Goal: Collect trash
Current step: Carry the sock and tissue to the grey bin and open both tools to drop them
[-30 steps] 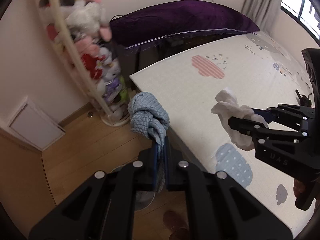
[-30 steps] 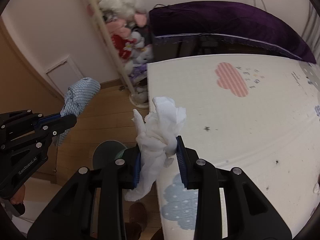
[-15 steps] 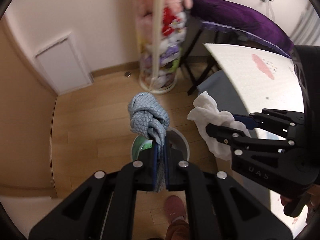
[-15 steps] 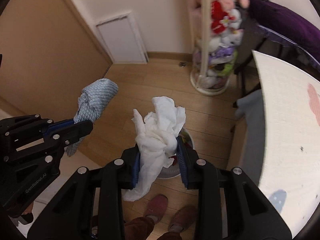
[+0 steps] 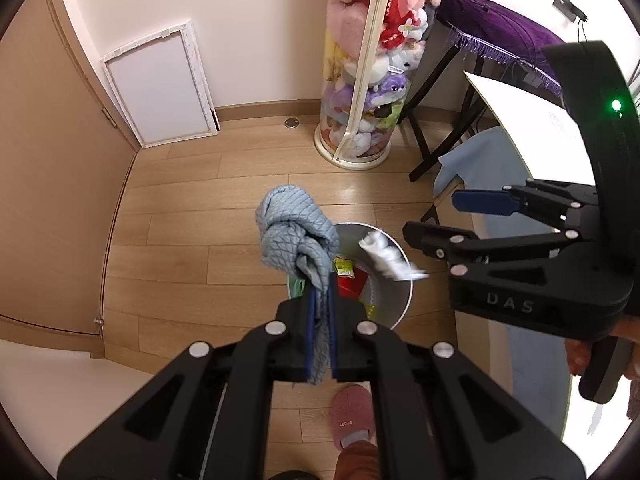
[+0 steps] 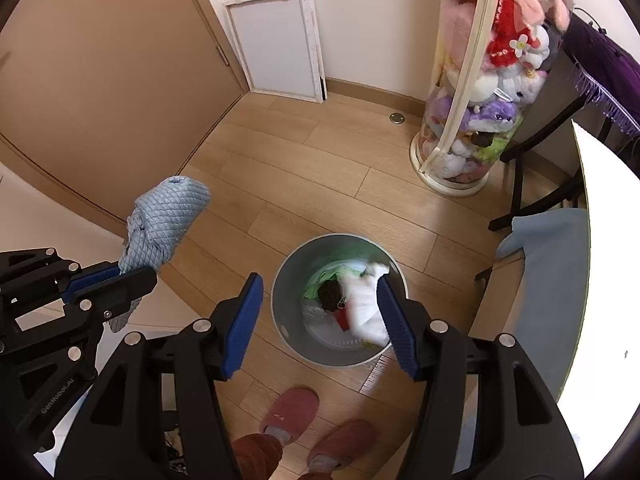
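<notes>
Wooden floor point(image 6: 328, 184) around grey bin point(image 6: 292, 272)

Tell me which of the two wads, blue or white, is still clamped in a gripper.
The blue quilted cloth, pinched in the left gripper. The white tissue is loose over the bin; the right gripper's jaws are opening.

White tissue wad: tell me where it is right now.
In the right wrist view the white tissue wad is in the round grey bin on the floor, right half, on other rubbish, under the opening right gripper.
</notes>
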Action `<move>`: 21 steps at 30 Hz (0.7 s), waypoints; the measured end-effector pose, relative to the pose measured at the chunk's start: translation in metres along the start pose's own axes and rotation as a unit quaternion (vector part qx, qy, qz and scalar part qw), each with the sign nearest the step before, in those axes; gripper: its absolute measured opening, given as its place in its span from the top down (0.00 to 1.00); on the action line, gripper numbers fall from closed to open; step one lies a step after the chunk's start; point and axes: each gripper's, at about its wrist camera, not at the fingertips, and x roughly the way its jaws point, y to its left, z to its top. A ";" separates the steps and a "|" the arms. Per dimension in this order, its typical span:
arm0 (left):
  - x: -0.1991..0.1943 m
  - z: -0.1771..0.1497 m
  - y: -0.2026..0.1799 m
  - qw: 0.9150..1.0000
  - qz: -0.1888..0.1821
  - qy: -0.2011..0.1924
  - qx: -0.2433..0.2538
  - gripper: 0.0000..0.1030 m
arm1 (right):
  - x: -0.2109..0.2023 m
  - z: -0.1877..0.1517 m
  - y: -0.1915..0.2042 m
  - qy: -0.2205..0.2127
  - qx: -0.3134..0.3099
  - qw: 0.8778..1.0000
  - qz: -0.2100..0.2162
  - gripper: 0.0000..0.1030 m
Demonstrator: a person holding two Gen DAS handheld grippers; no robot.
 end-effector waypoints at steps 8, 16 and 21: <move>0.008 0.004 -0.008 1.000 -0.011 0.001 0.011 0.94 | -0.016 -0.006 -0.018 0.002 0.019 1.000 -0.011 0.44; 0.013 0.014 -0.024 0.999 -0.022 -0.001 0.030 0.94 | -0.027 -0.016 -0.040 0.002 0.047 0.999 -0.025 0.44; 0.013 0.020 -0.032 0.999 -0.027 -0.004 0.045 0.91 | -0.033 -0.017 -0.049 -0.007 0.060 0.998 -0.033 0.44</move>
